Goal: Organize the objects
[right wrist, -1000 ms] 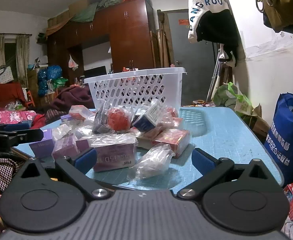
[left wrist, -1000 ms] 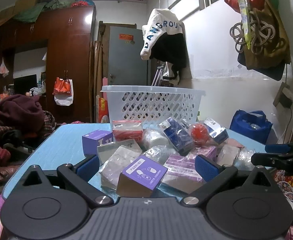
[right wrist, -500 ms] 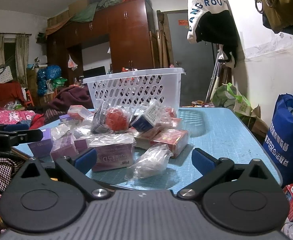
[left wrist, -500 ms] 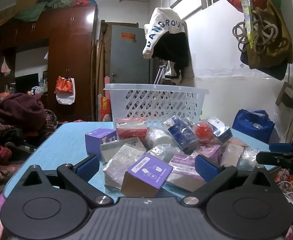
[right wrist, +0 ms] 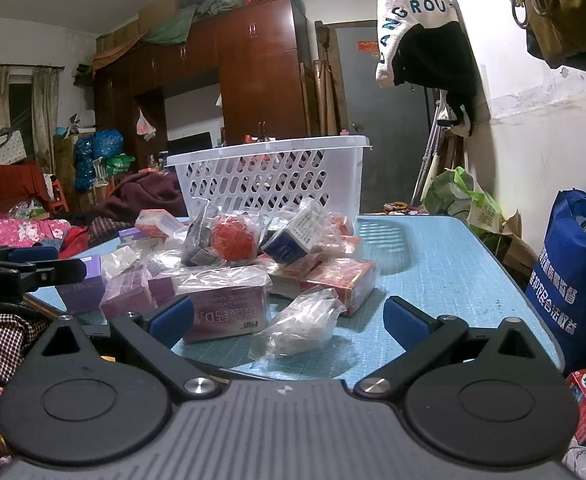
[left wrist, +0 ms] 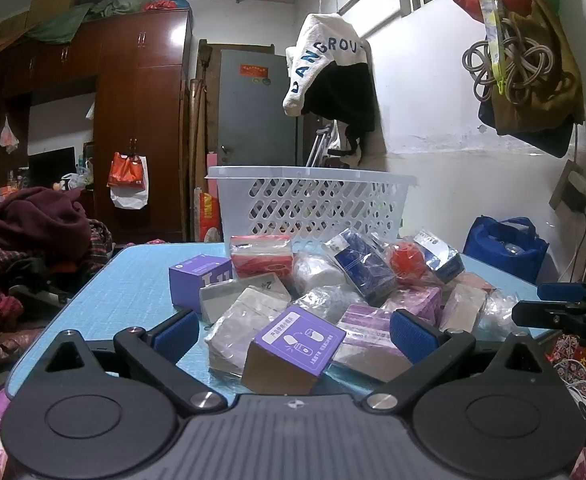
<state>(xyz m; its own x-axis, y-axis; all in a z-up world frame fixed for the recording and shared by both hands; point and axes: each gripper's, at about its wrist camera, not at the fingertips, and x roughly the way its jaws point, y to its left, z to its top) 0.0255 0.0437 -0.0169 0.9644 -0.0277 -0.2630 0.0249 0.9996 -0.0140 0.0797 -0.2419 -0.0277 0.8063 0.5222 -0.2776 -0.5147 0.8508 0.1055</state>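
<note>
A pile of small boxes and bagged packets lies on the blue table (left wrist: pixel 125 288). A white lattice basket (left wrist: pixel 313 204) stands behind it, also in the right wrist view (right wrist: pixel 269 180). My left gripper (left wrist: pixel 293 330) is open at the table's near edge, with a purple box (left wrist: pixel 297 346) lying between its fingers, not gripped. My right gripper (right wrist: pixel 287 320) is open at the near edge, with a clear plastic bag (right wrist: pixel 301 326) between its fingers and a bagged pink box (right wrist: pixel 225 304) beside its left finger. A red ball in a bag (right wrist: pixel 233 238) tops the pile.
A blue tote bag (right wrist: pixel 573 280) stands right of the table. Clothes (left wrist: pixel 41 232) are heaped on the left. A white wall (left wrist: pixel 453 120) with hanging clothing runs along the right. The other gripper's fingers show at the right edge (left wrist: pixel 565 312) and the left edge (right wrist: pixel 25 268).
Both grippers have eased slightly toward the pile, which looks a little nearer. Both stay open and nothing has been gripped.
</note>
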